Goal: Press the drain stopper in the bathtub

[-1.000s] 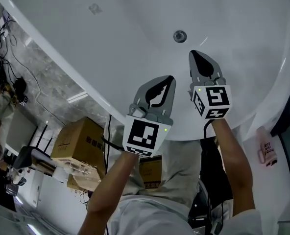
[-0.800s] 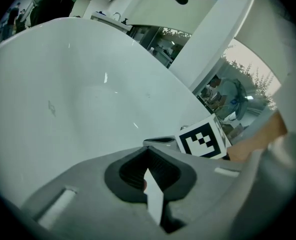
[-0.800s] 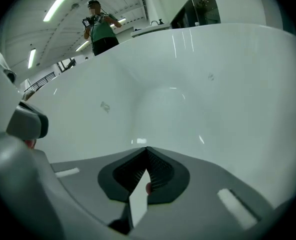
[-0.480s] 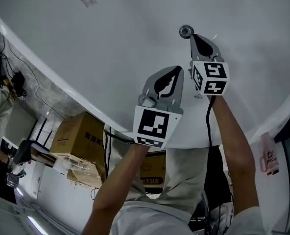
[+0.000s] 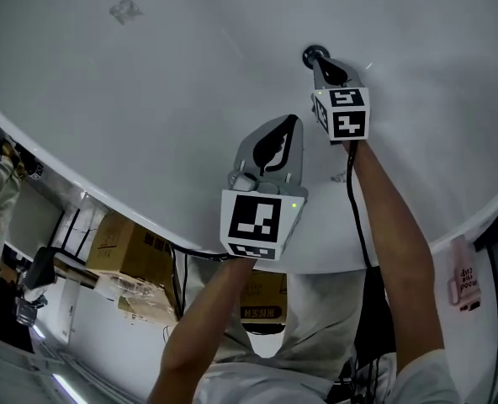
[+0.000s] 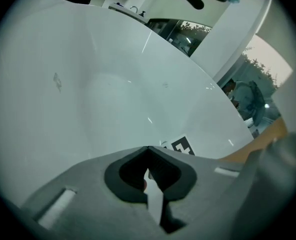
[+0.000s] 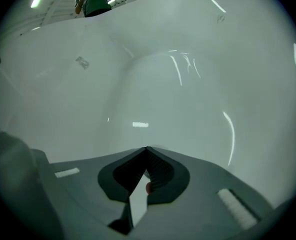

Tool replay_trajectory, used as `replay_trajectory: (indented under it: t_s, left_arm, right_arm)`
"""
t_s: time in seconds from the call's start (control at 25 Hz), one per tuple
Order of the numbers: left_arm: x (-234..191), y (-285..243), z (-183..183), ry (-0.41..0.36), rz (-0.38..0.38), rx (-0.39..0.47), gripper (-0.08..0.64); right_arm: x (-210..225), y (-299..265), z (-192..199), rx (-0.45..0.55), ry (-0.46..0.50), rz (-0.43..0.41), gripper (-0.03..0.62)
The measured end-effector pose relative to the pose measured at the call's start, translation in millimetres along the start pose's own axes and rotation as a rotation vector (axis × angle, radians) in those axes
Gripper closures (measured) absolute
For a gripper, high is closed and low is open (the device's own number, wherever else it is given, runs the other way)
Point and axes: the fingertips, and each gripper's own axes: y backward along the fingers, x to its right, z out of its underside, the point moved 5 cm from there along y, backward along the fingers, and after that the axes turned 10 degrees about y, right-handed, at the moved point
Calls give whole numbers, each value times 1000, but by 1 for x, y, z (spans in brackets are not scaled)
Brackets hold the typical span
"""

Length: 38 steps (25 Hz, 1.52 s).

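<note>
Head view: the right arm reaches deep into the bathtub (image 5: pixel 148 91), ending in the right gripper (image 5: pixel 320 61). Its jaws are pressed together and empty, and its tip is at the drain stopper (image 5: pixel 309 54) on the tub floor. The left gripper (image 5: pixel 294 122), jaws also together and empty, hovers nearer the rim, apart from the stopper. Bare white tub surrounds both.

Your small, round, dark-rimmed metal drain stopper (image 5: pixel 309 55) is set flush in the smooth inner surface of the glossy white bathtub (image 5: pixel 173 74), well away from the tub's curved rim. You can see only its left edge. The closed tip of your right hand-held gripper (image 5: pixel 320 62) covers the rest.
</note>
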Motion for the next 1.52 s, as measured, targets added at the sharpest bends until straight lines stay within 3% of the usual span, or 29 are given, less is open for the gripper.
replay_trajectory:
  t_s: [0.36,0.6,0.92,1.04,1.52]
  left_arm:
    - [-4,-15,5,5,14,-25,557]
    - [-9,-17,10,20,23,-51,557]
    - [-20,-27,24,47,-6,-114,556]
    - [-24,-27,26,62,-41,-117,555]
    - [-16,-12,16,57,-35,-93,557]
  right_arm:
    - [8,-30,25,-60,11,6,588]
    - [10,-45,34,-103,-62,1,588]
    - [13,-54,33,-157,-78,27,586]
    - [13,-56,33,-170,-100,38,586]
    - [13,-40,30,-190,-113,24,588]
